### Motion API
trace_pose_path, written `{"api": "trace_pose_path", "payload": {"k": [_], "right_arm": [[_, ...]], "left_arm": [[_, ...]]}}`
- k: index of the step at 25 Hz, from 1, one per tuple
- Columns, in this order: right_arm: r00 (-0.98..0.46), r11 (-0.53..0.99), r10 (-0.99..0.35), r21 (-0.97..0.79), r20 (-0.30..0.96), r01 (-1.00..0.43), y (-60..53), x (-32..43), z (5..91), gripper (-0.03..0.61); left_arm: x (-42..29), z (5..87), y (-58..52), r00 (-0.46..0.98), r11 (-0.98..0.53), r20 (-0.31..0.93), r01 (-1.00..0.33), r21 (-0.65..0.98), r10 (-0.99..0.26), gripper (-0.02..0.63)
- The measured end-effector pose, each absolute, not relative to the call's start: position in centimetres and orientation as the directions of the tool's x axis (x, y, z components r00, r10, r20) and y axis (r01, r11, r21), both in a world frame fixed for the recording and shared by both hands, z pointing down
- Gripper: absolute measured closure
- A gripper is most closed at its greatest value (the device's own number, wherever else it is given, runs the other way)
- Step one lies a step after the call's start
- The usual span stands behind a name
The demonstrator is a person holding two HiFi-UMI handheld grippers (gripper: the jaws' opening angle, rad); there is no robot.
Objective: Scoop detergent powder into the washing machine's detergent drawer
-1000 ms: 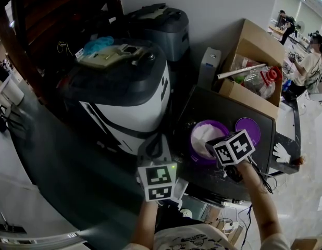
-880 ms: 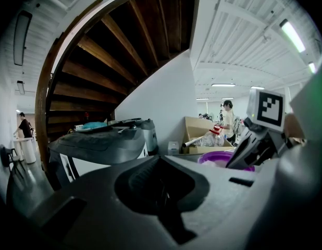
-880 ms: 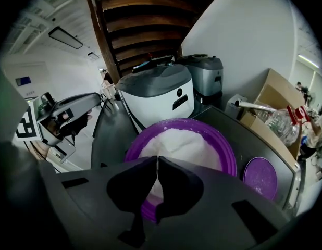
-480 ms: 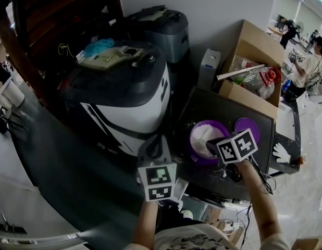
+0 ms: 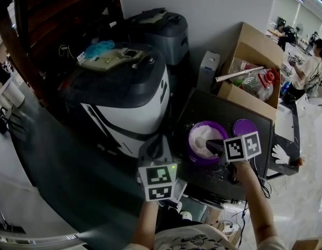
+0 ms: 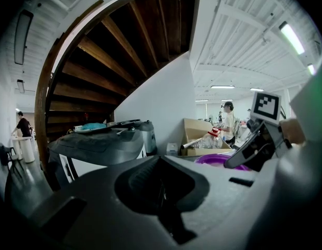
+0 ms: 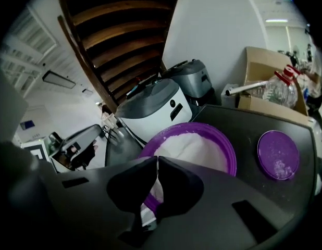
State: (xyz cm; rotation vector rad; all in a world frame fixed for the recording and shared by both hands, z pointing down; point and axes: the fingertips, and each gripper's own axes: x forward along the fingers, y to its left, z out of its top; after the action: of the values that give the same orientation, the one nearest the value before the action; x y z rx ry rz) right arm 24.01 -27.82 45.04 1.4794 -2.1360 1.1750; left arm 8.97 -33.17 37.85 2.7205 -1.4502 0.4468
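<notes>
Room: dark table (image 5: 213,108) against a white wall, wooden stairs (image 6: 114,51) overhead, cardboard box (image 5: 255,72) at the table's back.
Right gripper (image 5: 209,144): jaws pressed together. A white sliver shows in the gap under the tips, can't tell what it is. It's slid further over the tub (image 5: 194,154) since half a second ago, and the tips are now above the powder (image 5: 200,134).
Left gripper (image 5: 157,142): jaws together, hasn't budged, low beside the washing machine (image 5: 124,98).
Tub: round, mouth straight up, so no real long axis. It sits on the table, right of the washer.
Lid (image 7: 278,154): flat, just right of the tub.
</notes>
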Motion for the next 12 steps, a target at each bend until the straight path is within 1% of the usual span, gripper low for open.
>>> {"api": "trace_pose_path", "payload": {"k": [6, 12], "right_arm": [[-0.481, 0.059, -0.705, -0.632, 0.521, -0.772, -27.5, 24.6, 44.5, 0.558], [-0.464, -0.019, -0.782, -0.761, 0.415, -0.648, -27.5, 25.4, 43.8, 0.558]], "left_arm": [[9.1, 37.5, -32.9, 0.524, -0.563, 0.256, -0.819, -0.109, -0.812, 0.611], [9.1, 37.2, -32.7, 0.522, -0.559, 0.25, -0.822, -0.109, -0.816, 0.611]]}}
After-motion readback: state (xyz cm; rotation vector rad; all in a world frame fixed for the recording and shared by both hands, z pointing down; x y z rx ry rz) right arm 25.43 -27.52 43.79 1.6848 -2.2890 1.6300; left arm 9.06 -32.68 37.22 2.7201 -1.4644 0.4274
